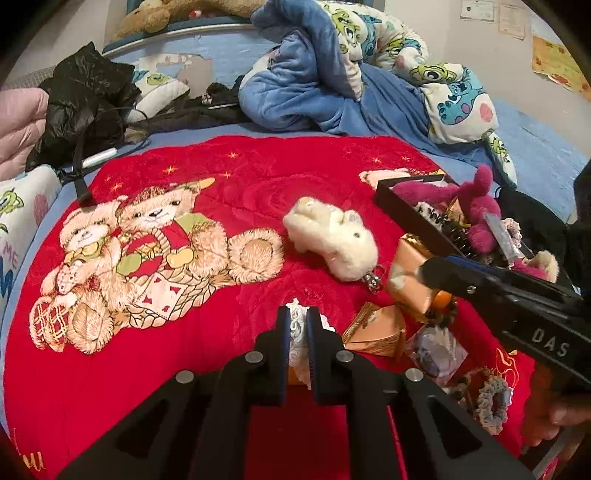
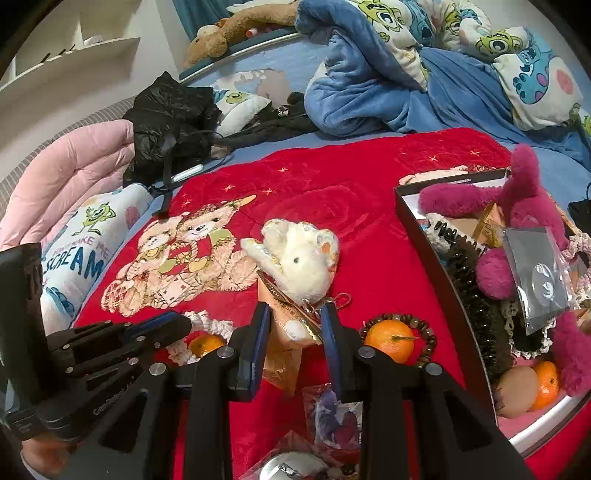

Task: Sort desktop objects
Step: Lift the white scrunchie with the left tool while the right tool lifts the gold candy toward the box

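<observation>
Bed: blue sheet (image 1: 535,147) across the upper frame, a curved grey rail (image 1: 177,35) at its far edge.
Bedding: rumpled blue monster-print blanket (image 1: 314,74), upper centre; pink quilt (image 2: 66,184) at left.
Walls: pale, with papers pinned (image 1: 511,20) upper right in the left wrist view.
Furniture: white shelving (image 2: 74,55), upper left in the right wrist view.
Light: even, indoor.

Left wrist view: fisheye, close above the bed, angled down along the left gripper (image 1: 296,325) at lower centre. Right wrist view: same tilt, from further right, box (image 2: 436,236) at right. Shared: red blanket (image 1: 229,177), white plush toy (image 1: 332,236), each other's gripper.
</observation>
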`<state>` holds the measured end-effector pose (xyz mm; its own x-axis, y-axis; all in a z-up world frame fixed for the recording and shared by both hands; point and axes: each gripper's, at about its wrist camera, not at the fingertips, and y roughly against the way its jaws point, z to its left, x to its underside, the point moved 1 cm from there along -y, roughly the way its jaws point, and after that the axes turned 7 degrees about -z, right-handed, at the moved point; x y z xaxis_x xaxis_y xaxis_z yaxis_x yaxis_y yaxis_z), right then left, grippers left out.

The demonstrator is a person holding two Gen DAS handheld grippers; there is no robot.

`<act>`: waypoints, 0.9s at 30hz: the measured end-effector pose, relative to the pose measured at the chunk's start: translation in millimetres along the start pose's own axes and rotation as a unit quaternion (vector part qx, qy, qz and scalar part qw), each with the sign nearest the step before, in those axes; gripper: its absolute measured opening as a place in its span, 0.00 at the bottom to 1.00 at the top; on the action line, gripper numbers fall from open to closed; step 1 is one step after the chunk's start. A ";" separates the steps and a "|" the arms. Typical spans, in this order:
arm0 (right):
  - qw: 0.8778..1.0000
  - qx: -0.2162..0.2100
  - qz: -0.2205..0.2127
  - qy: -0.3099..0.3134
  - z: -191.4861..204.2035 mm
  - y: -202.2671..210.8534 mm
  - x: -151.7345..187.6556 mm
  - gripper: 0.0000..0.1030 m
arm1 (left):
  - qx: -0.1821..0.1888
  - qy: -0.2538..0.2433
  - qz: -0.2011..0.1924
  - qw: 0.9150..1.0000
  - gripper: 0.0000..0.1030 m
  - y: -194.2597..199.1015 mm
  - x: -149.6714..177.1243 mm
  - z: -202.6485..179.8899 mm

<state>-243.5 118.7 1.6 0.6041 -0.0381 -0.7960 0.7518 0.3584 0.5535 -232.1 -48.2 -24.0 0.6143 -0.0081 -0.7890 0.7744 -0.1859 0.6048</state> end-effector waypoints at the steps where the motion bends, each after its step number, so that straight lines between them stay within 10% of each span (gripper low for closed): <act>1: 1.000 -0.001 -0.001 0.000 0.7 0.2 -0.3 0.27 | 0.001 -0.003 -0.002 1.000 0.09 2.2 -0.9 -2.1; 27: 0.997 0.063 -0.050 -0.017 -75.1 101.0 -4.2 0.26 | 0.079 -0.057 -0.041 0.994 0.09 31.1 -16.1 -138.4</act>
<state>-189.9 225.1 42.4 0.5306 -0.0996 -0.8417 0.8350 0.2319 0.4990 -197.0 82.1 22.4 0.5221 -0.0954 -0.8475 0.7824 -0.3421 0.5205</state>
